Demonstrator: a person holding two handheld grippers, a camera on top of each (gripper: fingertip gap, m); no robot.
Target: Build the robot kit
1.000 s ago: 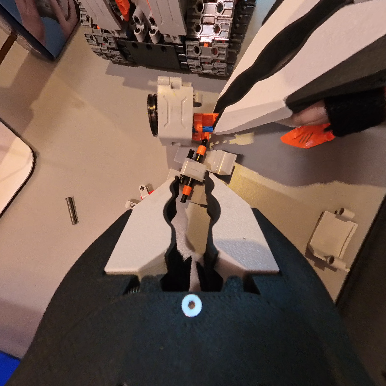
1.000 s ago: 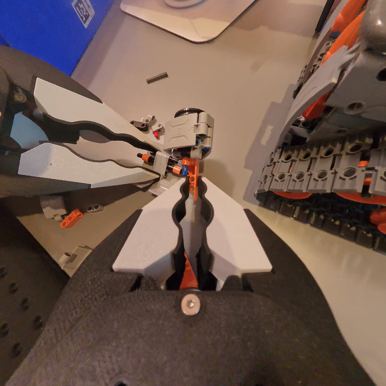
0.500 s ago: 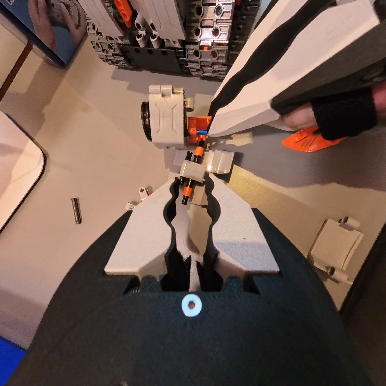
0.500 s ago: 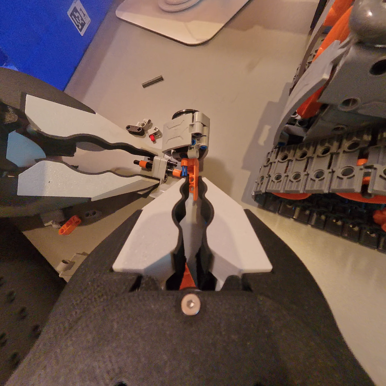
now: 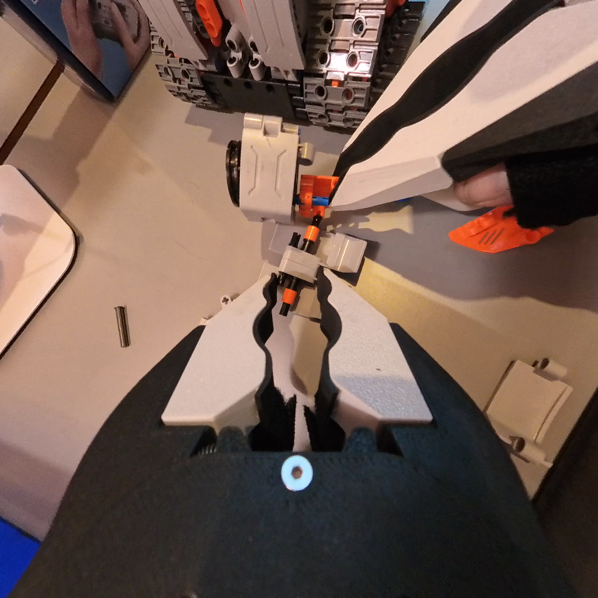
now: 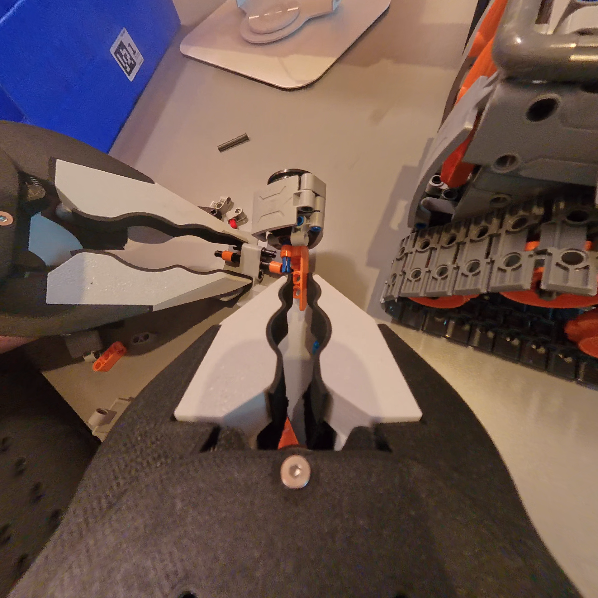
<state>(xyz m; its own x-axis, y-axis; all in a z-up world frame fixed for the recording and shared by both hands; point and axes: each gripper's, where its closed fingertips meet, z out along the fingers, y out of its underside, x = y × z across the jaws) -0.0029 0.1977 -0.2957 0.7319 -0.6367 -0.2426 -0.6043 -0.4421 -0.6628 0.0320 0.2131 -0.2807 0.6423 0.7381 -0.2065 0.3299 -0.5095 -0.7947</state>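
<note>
My left gripper [image 5: 299, 276] is shut on a small grey block [image 5: 301, 263] threaded on a black axle with orange collars [image 5: 310, 233]. The axle runs up to an orange beam [image 5: 315, 191] on a grey motor-like unit with a black wheel [image 5: 265, 176]. My right gripper [image 6: 299, 281] is shut on that orange beam [image 6: 302, 278], which joins the grey unit [image 6: 284, 207]. The right gripper also shows in the left wrist view [image 5: 336, 194], and the left gripper in the right wrist view [image 6: 249, 260], holding the grey block [image 6: 250, 262]. The assembly is held just above the table.
A large grey and orange tracked model [image 6: 517, 194] stands close on the right, also at the top of the left wrist view [image 5: 275, 55]. Loose parts lie around: a metal pin [image 5: 122, 326], a grey panel [image 5: 527, 401], an orange panel [image 5: 495, 233], an orange connector [image 6: 108, 356]. A blue box [image 6: 64, 64] and a monitor-stand base [image 6: 284, 42] lie behind. One gripper's finger ends stand about 5 centimeters off the other's. Between my left fingertips and the orange connector [image 6: 108, 356] there is roughly 12 centimeters.
Both grippers keep their grips. The assembly and grippers have shifted slightly, away from the tracked model; the axle stays lined up with the orange beam.
</note>
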